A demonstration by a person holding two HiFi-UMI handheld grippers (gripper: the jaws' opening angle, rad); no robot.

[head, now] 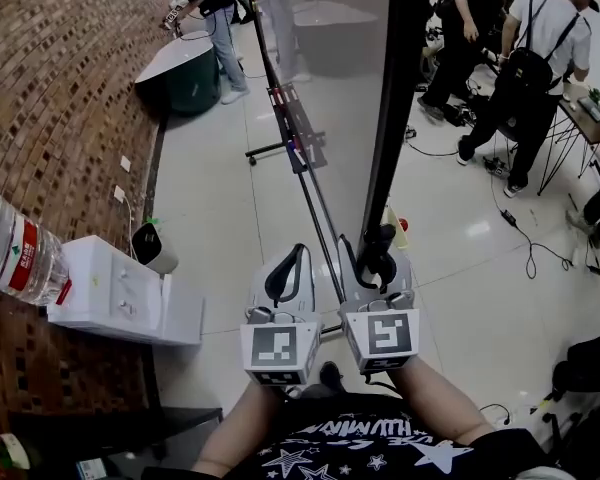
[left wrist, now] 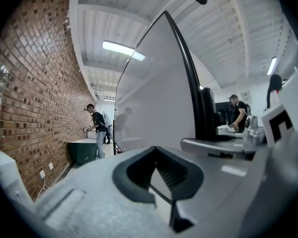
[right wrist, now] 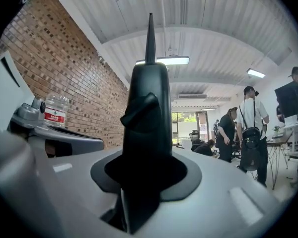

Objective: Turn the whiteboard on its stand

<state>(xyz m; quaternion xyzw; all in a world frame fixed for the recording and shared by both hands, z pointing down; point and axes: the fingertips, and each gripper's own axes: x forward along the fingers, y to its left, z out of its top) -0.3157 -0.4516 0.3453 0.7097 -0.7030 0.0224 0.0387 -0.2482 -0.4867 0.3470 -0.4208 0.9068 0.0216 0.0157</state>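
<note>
From the head view, the right gripper [head: 380,256] pinches the black side rail [head: 405,98] of the whiteboard [head: 325,78]. The board stands edge-on, running straight ahead from the jaws. The left gripper [head: 290,266] sits just beside it on the board's face side, jaws spread with nothing between them. The stand's floor bar [head: 315,203] and cross foot [head: 285,148] lie ahead of and below both grippers.

As I judge it, the turn goes best if the rail is carried round in an arc about the board's pivot, not hauled straight back. The pinch should stay square on the rail so it cannot twist out. The free gripper could press flat on the face to share the load and stop the stand skidding.

The left gripper view gives the broad pale face of the board, rising ahead and right of the jaws. Through the gap between them only that face and a thin dark bar appear. I cannot tell whether the tips touch the face, since the shell hides them. This view alone shows a person [left wrist: 95,128] working at the brick wall [left wrist: 35,98], far ahead to the left.

The right gripper view shows how the rail fills the jaw opening, upright and centred, which the head view only hints at. It also shows a water bottle [right wrist: 55,110] to that gripper's left, and people standing [right wrist: 251,128] well off to its right.
</note>
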